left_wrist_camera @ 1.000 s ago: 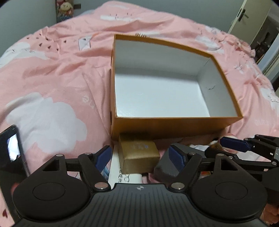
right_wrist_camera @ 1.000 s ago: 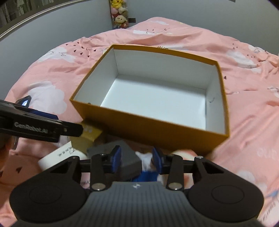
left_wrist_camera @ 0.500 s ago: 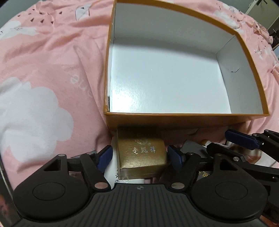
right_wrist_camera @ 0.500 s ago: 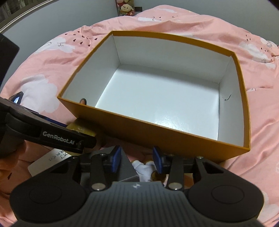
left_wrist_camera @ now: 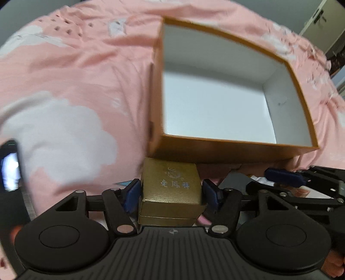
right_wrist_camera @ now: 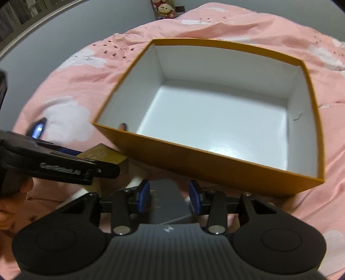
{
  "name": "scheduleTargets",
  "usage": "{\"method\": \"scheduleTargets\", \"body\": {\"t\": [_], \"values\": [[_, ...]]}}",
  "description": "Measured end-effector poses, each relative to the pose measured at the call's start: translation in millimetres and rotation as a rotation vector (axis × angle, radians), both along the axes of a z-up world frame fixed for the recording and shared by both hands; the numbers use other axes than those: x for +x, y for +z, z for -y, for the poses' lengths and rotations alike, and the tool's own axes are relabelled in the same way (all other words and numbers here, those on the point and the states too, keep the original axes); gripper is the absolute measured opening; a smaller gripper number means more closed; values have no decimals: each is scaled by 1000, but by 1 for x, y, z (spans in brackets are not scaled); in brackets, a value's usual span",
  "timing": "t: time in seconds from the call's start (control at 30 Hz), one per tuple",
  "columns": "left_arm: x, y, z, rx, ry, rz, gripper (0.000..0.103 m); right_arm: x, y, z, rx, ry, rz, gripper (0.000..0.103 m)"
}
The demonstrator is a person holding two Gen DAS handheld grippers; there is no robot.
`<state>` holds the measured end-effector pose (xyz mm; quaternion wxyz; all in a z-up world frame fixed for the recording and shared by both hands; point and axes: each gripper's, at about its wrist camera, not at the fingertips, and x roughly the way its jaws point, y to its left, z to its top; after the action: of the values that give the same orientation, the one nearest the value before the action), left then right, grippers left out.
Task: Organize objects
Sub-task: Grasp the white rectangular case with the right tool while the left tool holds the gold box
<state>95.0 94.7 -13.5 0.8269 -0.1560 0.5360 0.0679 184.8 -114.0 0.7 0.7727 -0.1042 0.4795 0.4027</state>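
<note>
The left claw [left_wrist_camera: 171, 192] has just been closing, and its blue pads [left_wrist_camera: 132, 195] now press on both sides of a small gold box [left_wrist_camera: 171, 191] with embossed lettering on its lid; the claw is clenched on that box, which sits just in front of the near wall of the large orange box [left_wrist_camera: 226, 154]. The right claw [right_wrist_camera: 169, 195] straddles a flat grey case [right_wrist_camera: 166, 200]: the left pad lies against the case's edge, but whether the right pad touches it I cannot tell, so its grip stays uncertain. This grey case also lies just before the near wall of the orange box, to the right of the gold box, with a white item partly under and beside it. The orange box itself stands open on the pink bedspread [left_wrist_camera: 75, 71] printed with white clouds, its white inside bare. To the left of the orange box, well apart from it, a dark phone [left_wrist_camera: 9, 165] with a lit screen shows at the edge of the view. Beyond the orange box's far side, soft toys [right_wrist_camera: 165, 8] stand against the grey wall.
</note>
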Motion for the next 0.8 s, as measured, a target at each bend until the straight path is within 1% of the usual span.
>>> {"method": "scheduleTargets", "body": {"t": [0.1, 0.27, 0.37, 0.43, 0.5, 0.53, 0.57, 0.6, 0.67, 0.7, 0.77, 0.8], "values": [[-12, 15, -14, -2, 30, 42, 72, -2, 5, -11, 24, 10, -80, 43], [-23, 32, -40, -7, 79, 109, 72, -11, 8, -43, 44, 35, -256, 43], [-23, 32, -50, -25, 89, 125, 72, -21, 1, -65, 5, 28, -340, 44], [-24, 30, -52, -27, 82, 134, 72, -26, -7, -78, -37, 1, -385, 48], [-26, 28, -54, -25, 70, 141, 72, -30, -13, -87, -76, -25, -392, 52], [-25, 27, -56, -26, 65, 145, 72, -31, -16, -91, -101, -41, -380, 53], [-27, 27, -59, -29, 63, 149, 72, -32, -20, -96, -128, -63, -368, 57], [-29, 26, -61, -34, 63, 154, 72, -32, -23, -99, -150, -88, -366, 58], [-30, 25, -67, -50, 64, 165, 72, -27, -31, -102, -177, -137, -391, 58], [-30, 25, -69, -57, 65, 169, 72, -26, -35, -102, -184, -151, -403, 58], [-30, 25, -73, -72, 65, 180, 71, -23, -39, -106, -206, -174, -397, 58], [-30, 24, -75, -66, 68, 182, 71, -21, -41, -109, -215, -176, -396, 59]]}}
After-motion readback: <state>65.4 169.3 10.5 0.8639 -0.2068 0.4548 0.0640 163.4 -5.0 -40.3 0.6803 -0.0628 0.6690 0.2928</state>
